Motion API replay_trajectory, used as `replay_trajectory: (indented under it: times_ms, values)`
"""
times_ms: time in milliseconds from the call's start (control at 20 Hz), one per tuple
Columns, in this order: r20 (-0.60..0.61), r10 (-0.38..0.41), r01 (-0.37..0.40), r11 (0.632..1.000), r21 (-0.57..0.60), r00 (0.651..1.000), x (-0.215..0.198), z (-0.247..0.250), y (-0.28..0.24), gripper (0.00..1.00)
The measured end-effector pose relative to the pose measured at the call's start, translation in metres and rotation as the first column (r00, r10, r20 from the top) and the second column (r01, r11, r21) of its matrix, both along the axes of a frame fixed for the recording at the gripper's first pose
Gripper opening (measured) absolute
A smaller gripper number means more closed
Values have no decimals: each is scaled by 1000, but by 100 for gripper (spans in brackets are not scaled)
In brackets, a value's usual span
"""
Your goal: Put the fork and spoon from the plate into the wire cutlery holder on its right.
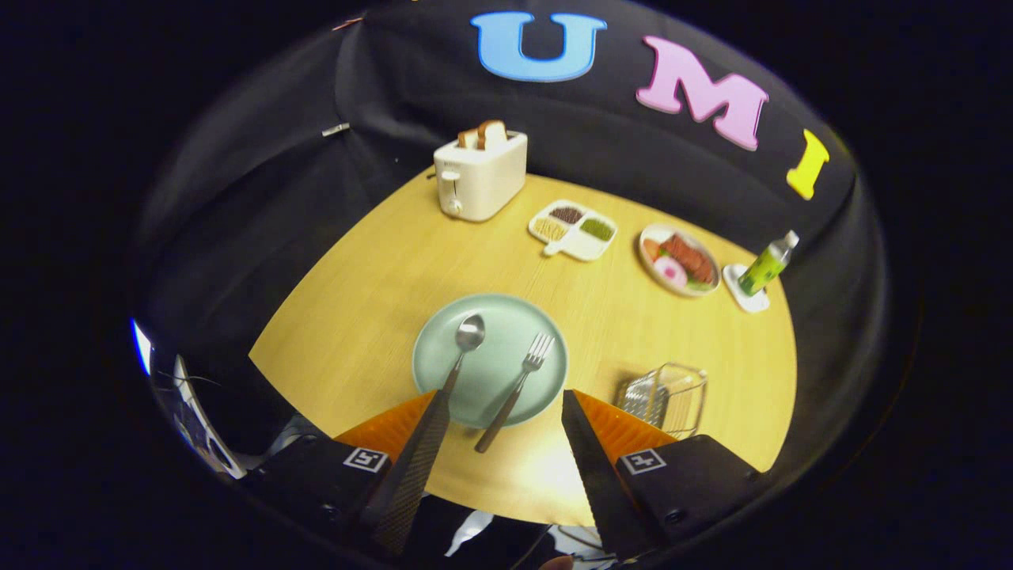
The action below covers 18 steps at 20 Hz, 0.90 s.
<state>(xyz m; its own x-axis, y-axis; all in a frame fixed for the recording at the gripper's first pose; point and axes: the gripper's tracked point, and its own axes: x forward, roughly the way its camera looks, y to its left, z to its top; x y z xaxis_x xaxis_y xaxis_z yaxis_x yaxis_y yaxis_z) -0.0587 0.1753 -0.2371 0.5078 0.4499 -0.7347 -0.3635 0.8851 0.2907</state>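
Your gripper [500, 405] hangs over the near edge of the round, light wooden counter [380, 277], and its fingers [419, 451] stand wide apart with nothing between them but bare wood and the rim of the plate. You have the pale green round plate [506, 380] just ahead of the fingers, close to the counter's near edge. On it lie the metal spoon [464, 348] and the metal fork [518, 380], side by side and slightly splayed, bowl and tines pointing toward the far edge. The spoon's handle runs back toward your left finger; whether they touch, you cannot tell. The fork's dark handle juts over the plate's near rim into the gap between the fingers. The silver wire cutlery holder [666, 396] stands to the right of the plate, near the counter's right edge, just beyond your right finger. Along the far edge you see a white toaster [479, 176] with bread slices in its slots, then a white divided dish [573, 229] of grains, a plate of sliced food [679, 259], and a green bottle [768, 265] on a white coaster [746, 294] at the far right.
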Motion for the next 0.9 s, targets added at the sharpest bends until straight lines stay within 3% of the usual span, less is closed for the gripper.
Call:
replay_trajectory:
  times_ms: [200, 350, 700, 900]
  values:
    - [-130, -5, 5, 1000, -4, 991, 12, -46, 19, 76]
    - [-182, -24, 10, 997, -77, 983, 23, -75, 18, 65]
    - [-284, -68, 22, 987, -160, 956, 34, -125, 27, 62]
    - [-350, -104, 50, 986, -162, 931, 34, -136, 32, 48]
